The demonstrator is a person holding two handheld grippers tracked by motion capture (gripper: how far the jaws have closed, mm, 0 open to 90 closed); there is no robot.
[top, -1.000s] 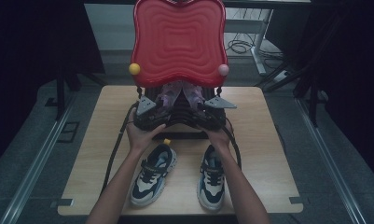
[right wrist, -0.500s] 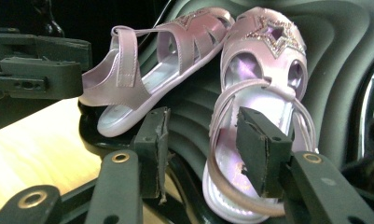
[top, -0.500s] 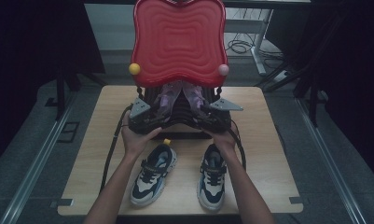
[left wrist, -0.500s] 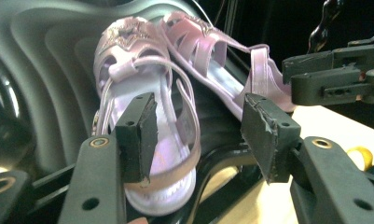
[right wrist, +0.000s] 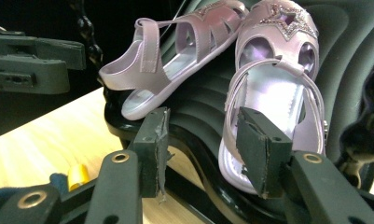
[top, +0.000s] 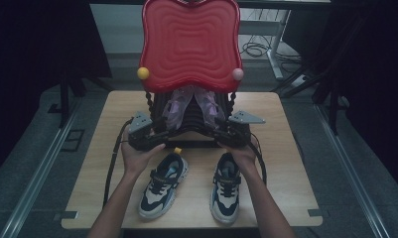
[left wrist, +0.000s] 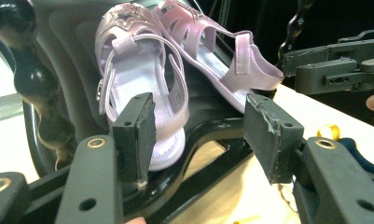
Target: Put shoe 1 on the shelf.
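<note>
Two lilac strap sandals (top: 176,106) (top: 210,104) lie side by side on a black wavy shelf (top: 186,126) under a red wavy panel (top: 189,44). My left gripper (top: 157,136) is at the shelf's front left. Its jaws (left wrist: 198,116) have just been opening; they stand apart, and the star-topped sandal's (left wrist: 138,70) heel shows beyond them, untouched. My right gripper (top: 227,135) is at the front right, its jaws (right wrist: 203,128) also apart, with the other star sandal (right wrist: 273,84) beyond them. Each gripper view shows the other gripper farther off.
A pair of dark and white sneakers (top: 164,183) (top: 226,186) stands on the wooden table (top: 281,148) just in front of my hands. A yellow ball (top: 143,73) and a pink ball (top: 237,74) sit at the red panel's lower corners. Cables trail off the table's sides.
Both hands have drawn back from the shelf toward the near edge, the left one also sliding left. The sandals and sneakers have not moved.
</note>
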